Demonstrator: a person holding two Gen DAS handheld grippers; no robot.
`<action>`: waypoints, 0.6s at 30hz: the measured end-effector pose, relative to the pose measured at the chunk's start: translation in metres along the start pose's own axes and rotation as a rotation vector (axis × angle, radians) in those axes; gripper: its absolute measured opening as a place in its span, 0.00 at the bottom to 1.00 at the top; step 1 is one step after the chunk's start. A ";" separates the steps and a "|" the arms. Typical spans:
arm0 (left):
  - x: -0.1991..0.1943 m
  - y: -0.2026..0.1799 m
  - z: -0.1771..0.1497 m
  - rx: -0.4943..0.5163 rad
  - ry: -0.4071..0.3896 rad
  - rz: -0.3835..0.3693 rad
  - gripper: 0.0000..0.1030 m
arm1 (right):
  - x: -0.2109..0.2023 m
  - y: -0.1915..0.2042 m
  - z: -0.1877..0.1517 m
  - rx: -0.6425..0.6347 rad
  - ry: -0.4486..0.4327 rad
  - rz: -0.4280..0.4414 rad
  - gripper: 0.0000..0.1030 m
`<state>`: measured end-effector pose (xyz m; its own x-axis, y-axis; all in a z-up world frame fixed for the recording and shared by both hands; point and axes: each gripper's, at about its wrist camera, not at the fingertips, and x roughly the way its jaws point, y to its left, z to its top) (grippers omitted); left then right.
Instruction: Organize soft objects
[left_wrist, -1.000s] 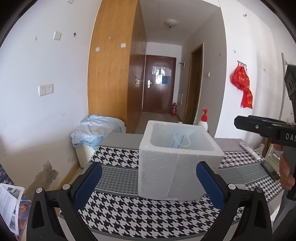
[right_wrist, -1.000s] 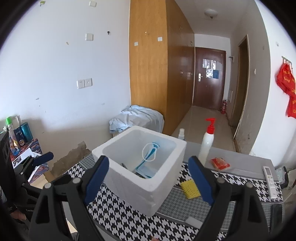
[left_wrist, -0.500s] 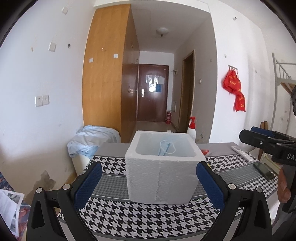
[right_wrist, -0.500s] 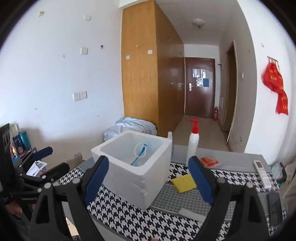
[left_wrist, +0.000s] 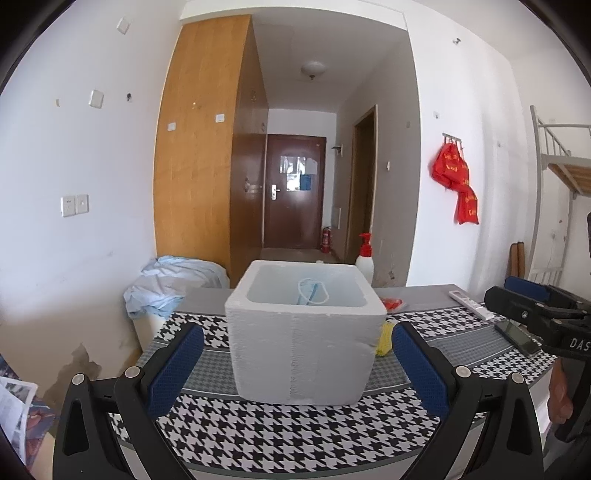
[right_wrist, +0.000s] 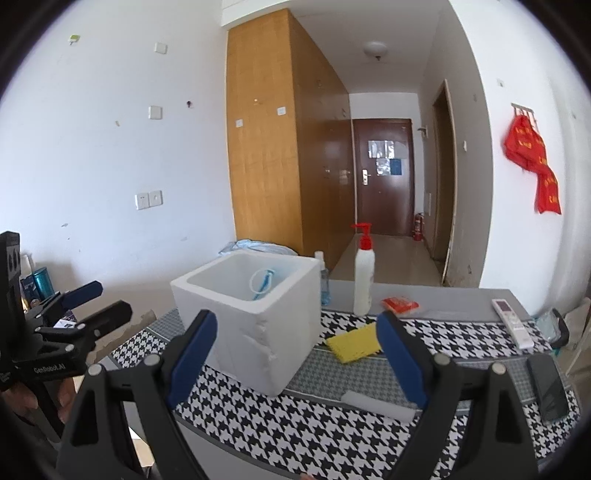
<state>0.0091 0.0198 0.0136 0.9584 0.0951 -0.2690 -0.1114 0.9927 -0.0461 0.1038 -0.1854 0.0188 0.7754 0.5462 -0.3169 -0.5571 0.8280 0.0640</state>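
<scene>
**Both grippers empty, hovering at counter edge; mask in foam box**

Left gripper (left_wrist: 295, 354): fingers (left_wrist: 177, 363) spread wide, blue pads on either side of the foam box (left_wrist: 304, 332) as seen from the left wrist cam, but short of it – no contact, nothing held. Right gripper (right_wrist: 295, 354): fingers (right_wrist: 400, 356) also spread wide, nothing between the pads, pointing over the counter (right_wrist: 369, 424) w/ its black-and-white houndstooth cloth.

Task items:
- Face mask (right_wrist: 264, 282), blue w/ white ear loop, lies inside the foam box, leaning on the far wall.
- Yellow sponge (right_wrist: 354, 343) flat on the cloth, just beside the box's right side; in the left cam only its edge (left_wrist: 384, 338) peeks out from behind the box.
- Red packet (right_wrist: 400, 304) on the grey strip at the back of the counter, near the pump bottle (right_wrist: 364, 280).

Other stuff: small clear bottle (right_wrist: 323, 284) behind the box, touching or nearly so – can't tell. White remote (right_wrist: 513, 321) and dark phone (right_wrist: 548, 384) at the right end of the counter, well apart from the box. White foam strip (right_wrist: 376, 402) lies on the cloth in front of the right gripper. Each cam shows the other gripper at its frame edge, w/ part of a hand (left_wrist: 559, 391) around the handle.
</scene>
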 end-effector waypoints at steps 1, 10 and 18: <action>0.001 -0.002 -0.001 0.002 -0.001 -0.009 0.99 | 0.000 -0.003 -0.002 0.005 0.003 -0.008 0.88; 0.013 -0.021 -0.012 0.012 0.011 -0.067 0.99 | -0.009 -0.018 -0.018 0.038 0.012 -0.064 0.88; 0.027 -0.035 -0.017 0.030 0.029 -0.125 0.99 | -0.017 -0.030 -0.030 0.062 0.007 -0.116 0.88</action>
<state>0.0343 -0.0139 -0.0082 0.9564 -0.0316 -0.2905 0.0170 0.9985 -0.0526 0.0987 -0.2234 -0.0065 0.8312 0.4458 -0.3322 -0.4443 0.8918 0.0851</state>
